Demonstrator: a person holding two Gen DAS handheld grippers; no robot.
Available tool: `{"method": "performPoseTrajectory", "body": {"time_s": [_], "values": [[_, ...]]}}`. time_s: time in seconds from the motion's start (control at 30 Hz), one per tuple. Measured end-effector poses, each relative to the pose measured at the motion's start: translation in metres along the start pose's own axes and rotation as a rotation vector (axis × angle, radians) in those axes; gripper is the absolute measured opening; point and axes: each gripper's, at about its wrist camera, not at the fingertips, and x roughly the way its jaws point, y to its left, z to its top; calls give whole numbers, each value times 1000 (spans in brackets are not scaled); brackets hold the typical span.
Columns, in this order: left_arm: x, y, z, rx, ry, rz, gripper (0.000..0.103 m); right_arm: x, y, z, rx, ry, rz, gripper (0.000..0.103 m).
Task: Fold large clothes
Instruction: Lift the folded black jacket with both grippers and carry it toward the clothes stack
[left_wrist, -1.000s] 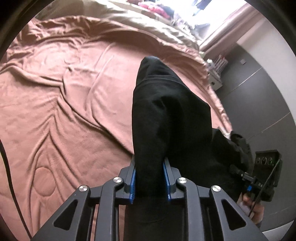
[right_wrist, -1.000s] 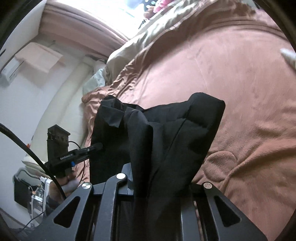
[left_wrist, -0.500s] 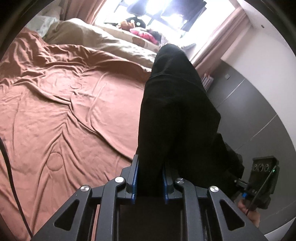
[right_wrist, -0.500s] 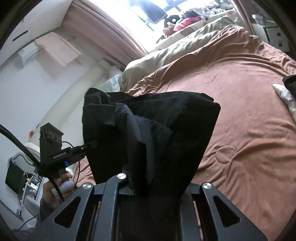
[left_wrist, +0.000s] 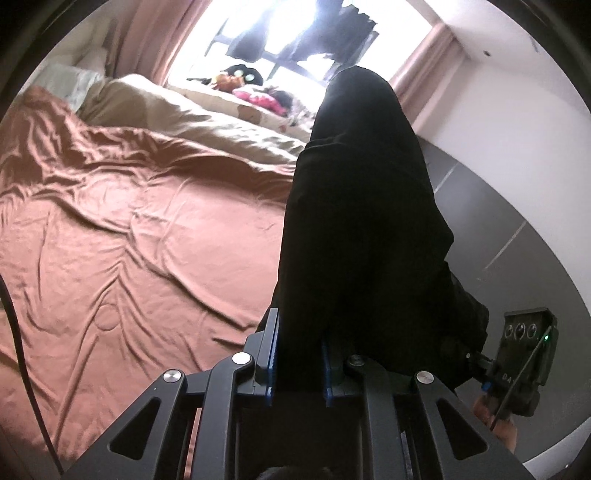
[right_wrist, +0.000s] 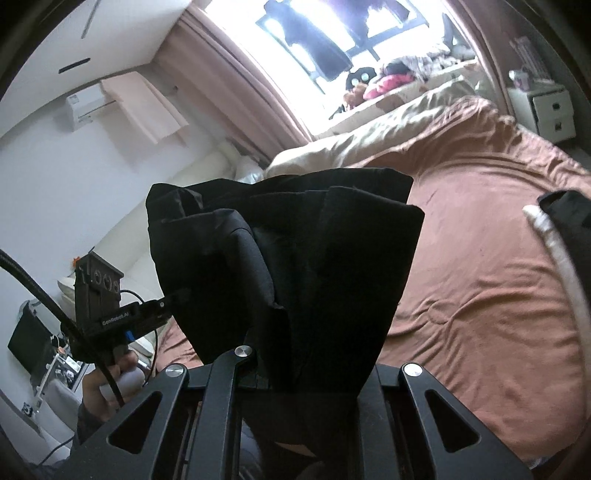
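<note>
A large black garment (left_wrist: 362, 221) hangs bunched above the bed, held at two places. In the left wrist view my left gripper (left_wrist: 297, 332) is shut on a thick fold of it, and the blue pads (left_wrist: 272, 354) press the cloth from both sides. In the right wrist view my right gripper (right_wrist: 306, 369) is shut on another bunch of the black garment (right_wrist: 314, 258), which hides its fingertips. Each view shows the other hand-held gripper at its edge: the right one (left_wrist: 524, 354) and the left one (right_wrist: 107, 302). The garment stretches between them, lifted off the bed.
A wrinkled brown blanket (left_wrist: 129, 240) covers the bed (right_wrist: 480, 258) below. A beige duvet (left_wrist: 184, 118) lies bunched at the far end under a bright window with soft toys (right_wrist: 376, 85). A white drawer unit (right_wrist: 550, 110) stands at the far right. A black-and-white cloth (right_wrist: 565, 229) lies at the right edge.
Both grippers have risen with the black garment and tilted upward, so the window and far wall came into view. The garment now hangs higher off the blanket.
</note>
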Motion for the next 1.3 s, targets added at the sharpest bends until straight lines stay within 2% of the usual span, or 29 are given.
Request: {"method": "performPoseTrajectory", "body": {"time_s": [0.2,0.5,0.73,0.87,1.07,1.3], "values": [[-2,-58,5,39,-7,-66,18,-60,-4,15,-22,-43,-23,9],[20,-156,8,66,14,-185,18,-158,-22,50,-73,-122,-111,9],[54,-236,3,80,71,-247,18,-220,-42,63,-92,-145,-184,9],[76,-279,-4,95,110,-281,18,-253,-46,60,-93,-171,-229,9],[116,-322,-12,106,189,-325,18,-271,-44,55,-71,-207,-313,9],[163,-343,-18,109,269,-345,18,-255,-44,55,-18,-220,-379,9]]}}
